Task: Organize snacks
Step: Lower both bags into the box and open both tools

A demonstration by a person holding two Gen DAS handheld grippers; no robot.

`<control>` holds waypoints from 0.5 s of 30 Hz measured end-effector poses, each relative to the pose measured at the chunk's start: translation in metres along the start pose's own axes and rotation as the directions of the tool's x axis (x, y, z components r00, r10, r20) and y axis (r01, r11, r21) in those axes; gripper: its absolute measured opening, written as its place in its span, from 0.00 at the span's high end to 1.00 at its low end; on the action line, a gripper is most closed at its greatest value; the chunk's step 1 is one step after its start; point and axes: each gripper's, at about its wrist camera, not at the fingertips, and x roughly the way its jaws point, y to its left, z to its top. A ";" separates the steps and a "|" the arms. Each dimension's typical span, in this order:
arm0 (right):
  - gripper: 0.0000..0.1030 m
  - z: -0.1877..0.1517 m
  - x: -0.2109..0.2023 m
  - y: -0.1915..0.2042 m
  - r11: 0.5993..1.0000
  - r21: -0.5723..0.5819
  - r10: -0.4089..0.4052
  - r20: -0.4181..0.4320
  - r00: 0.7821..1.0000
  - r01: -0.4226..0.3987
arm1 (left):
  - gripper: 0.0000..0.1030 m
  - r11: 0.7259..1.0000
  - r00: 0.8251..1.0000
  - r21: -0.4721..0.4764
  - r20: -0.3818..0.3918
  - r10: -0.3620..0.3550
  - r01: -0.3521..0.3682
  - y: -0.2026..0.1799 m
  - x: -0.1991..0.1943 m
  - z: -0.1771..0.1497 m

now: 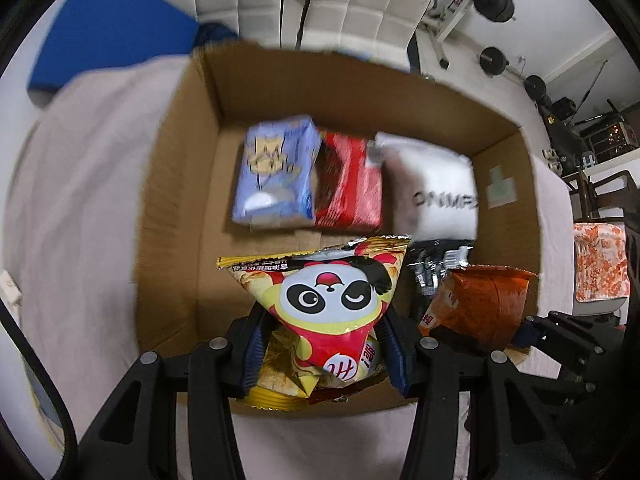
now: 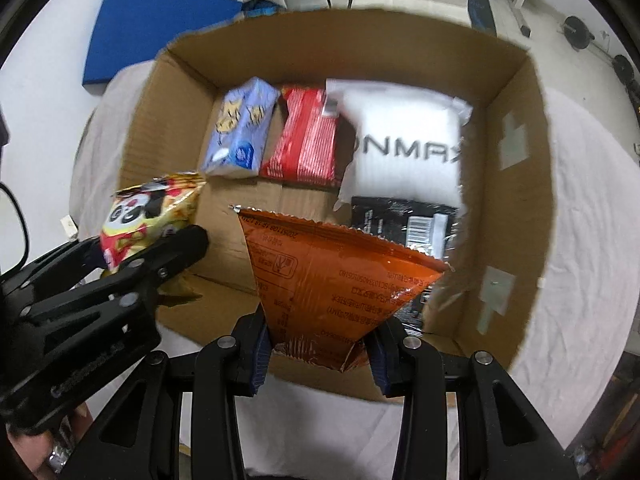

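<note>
Nearest: left gripper point(image 1: 322, 354) was clamped on the panda snack bag point(image 1: 332, 300), held over the near edge of the cardboard box point(image 1: 180, 152). Right gripper point(image 2: 320, 354) was pinched on the orange snack bag point(image 2: 332, 280), also over the box, just beside the other one; both bags were off the box floor, not let go yet.

Inside the box, further in, things already lay in a row along the far wall: blue-purple pack point(image 2: 240, 132), red pack point(image 2: 308, 136) touching it, then a white bag w/ dark lettering point(image 2: 404, 144). A black packet point(image 2: 408, 224) w/ a barcode sat in front of the white one. So task looked well along, approx 4 items stowed, 2 in hand left to set down; near-left floor of the box was bare & the likely spot. Couldn't tell if more snacks waited outside the views.

Box stood on a surface covered w/ a pale wrinkled cloth point(image 1: 80, 184). Beyond: a blue pad point(image 1: 116, 28), white tufted upholstery point(image 1: 360, 4), and gym gear w/ weight plates point(image 1: 496, 60) far right.
</note>
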 end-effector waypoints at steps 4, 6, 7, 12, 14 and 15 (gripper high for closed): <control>0.58 0.006 0.021 0.002 1.000 -0.002 -0.006 -0.021 1.000 0.006 | 0.54 1.000 0.997 -0.007 -0.070 -0.018 0.018 0.010 0.027 0.004; 0.58 0.009 0.032 0.001 1.000 0.002 0.001 -0.034 0.999 -0.001 | 0.54 0.999 0.994 -0.014 -0.102 -0.030 0.029 0.014 0.037 0.005; 0.58 0.010 0.036 0.001 1.000 0.003 0.002 -0.039 0.999 -0.002 | 0.54 0.999 0.993 -0.021 -0.113 -0.040 0.038 0.017 0.041 0.005; 0.58 0.015 0.058 0.001 1.000 0.003 0.008 -0.067 0.998 -0.007 | 0.54 0.998 0.983 -0.042 -0.174 -0.058 0.051 0.027 0.060 0.007; 0.58 0.017 0.064 0.001 1.000 0.002 0.016 -0.080 0.997 -0.016 | 0.54 0.998 0.980 -0.042 -0.191 -0.055 0.048 0.030 0.064 0.007; 0.58 0.018 0.066 0.002 1.000 0.000 0.018 -0.085 0.996 -0.018 | 0.54 0.998 0.979 -0.043 -0.199 -0.053 0.046 0.031 0.067 0.008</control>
